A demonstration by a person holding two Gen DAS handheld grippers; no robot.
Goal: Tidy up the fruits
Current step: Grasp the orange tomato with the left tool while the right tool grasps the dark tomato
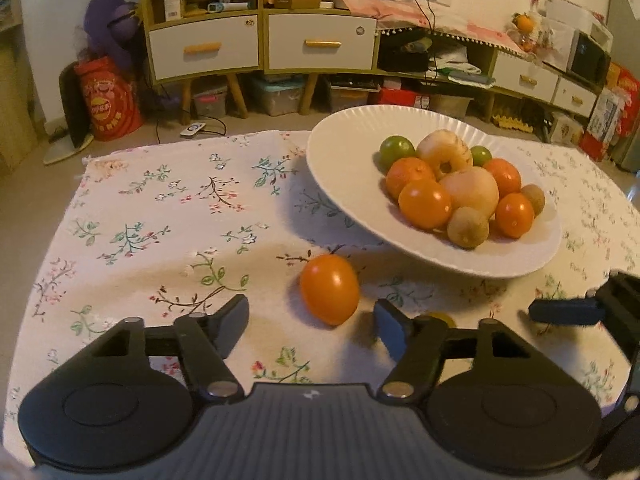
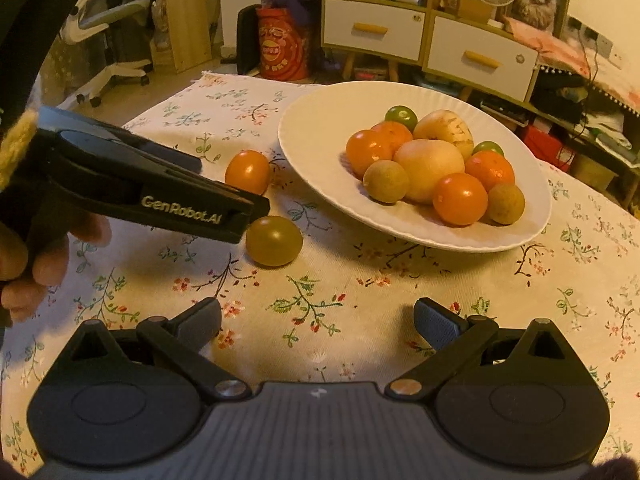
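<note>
A white plate [image 1: 332, 184] [image 2: 304, 152] holds several fruits: orange, green, brown and pale yellow ones. An orange tomato [image 1: 330, 290] [image 2: 247, 171] lies on the flowered cloth in front of the plate. My left gripper [image 1: 312, 320] [image 2: 228, 186] is open and straddles the tomato, with a gap on each side. An olive-green tomato [image 2: 274, 241] [image 1: 442, 317] rests just outside its right finger, mostly hidden in the left wrist view. Nearer the table's front edge, my right gripper [image 2: 318, 316] [image 1: 568, 312] is open with only cloth between its fingers.
The flowered tablecloth [image 2: 360, 280] covers the table to its edges. A hand [image 2: 24, 264] holds the left gripper at the left of the right wrist view. Beyond the table stand drawer cabinets [image 1: 264, 44], a red bag [image 1: 108, 100] and an office chair [image 2: 116, 28].
</note>
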